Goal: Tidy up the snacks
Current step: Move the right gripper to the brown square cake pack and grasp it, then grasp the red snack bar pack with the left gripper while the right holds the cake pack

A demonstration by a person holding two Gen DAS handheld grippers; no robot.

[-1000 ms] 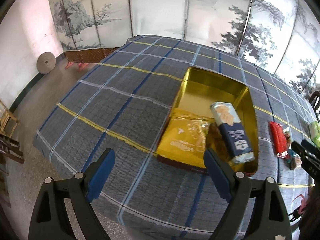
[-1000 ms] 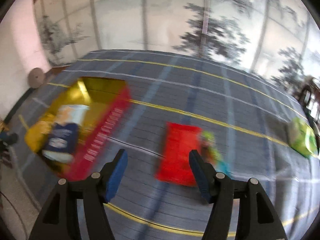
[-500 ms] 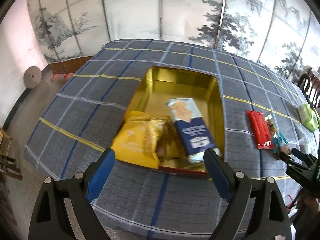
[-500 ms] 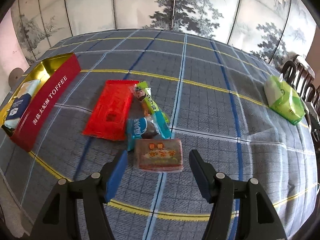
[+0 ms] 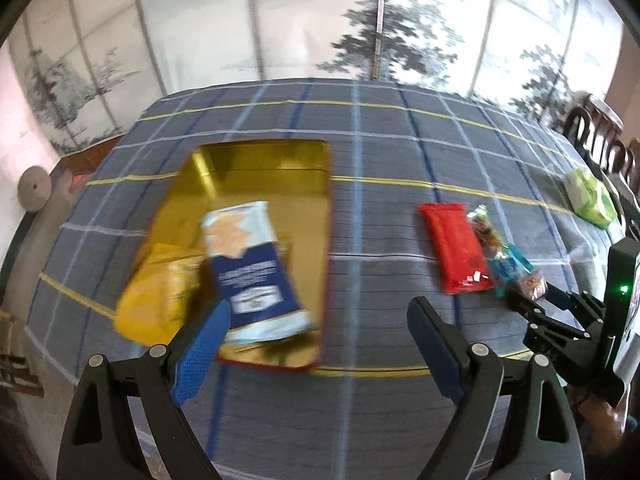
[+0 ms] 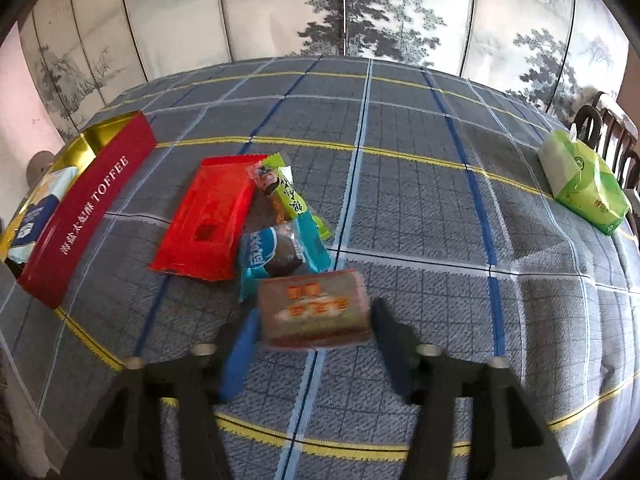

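Note:
A gold tin with red walls [image 5: 264,152] [image 6: 88,208] holds a blue cracker pack [image 5: 248,264] and a yellow bag [image 5: 160,296]. My left gripper [image 5: 320,308] hovers open and empty over the cloth in front of the tin. To the right lie a red packet [image 6: 212,216], a green stick snack [image 6: 288,192] and a blue wrapper [image 6: 272,252]. My right gripper [image 6: 315,314] is closing around a brown snack packet [image 6: 314,308], with its pads meeting the packet's two sides. In the left wrist view the right gripper [image 5: 534,300] sits at the far right.
A green tissue pack [image 6: 584,184] lies near the table's right edge, with dark wooden chairs [image 5: 600,136] behind it. A painted folding screen stands behind the table. The plaid cloth [image 6: 420,220] covers the whole table.
The left gripper swung right, so the tin slid left in its view. The right gripper dropped onto the brown packet and its jaws narrowed around it.

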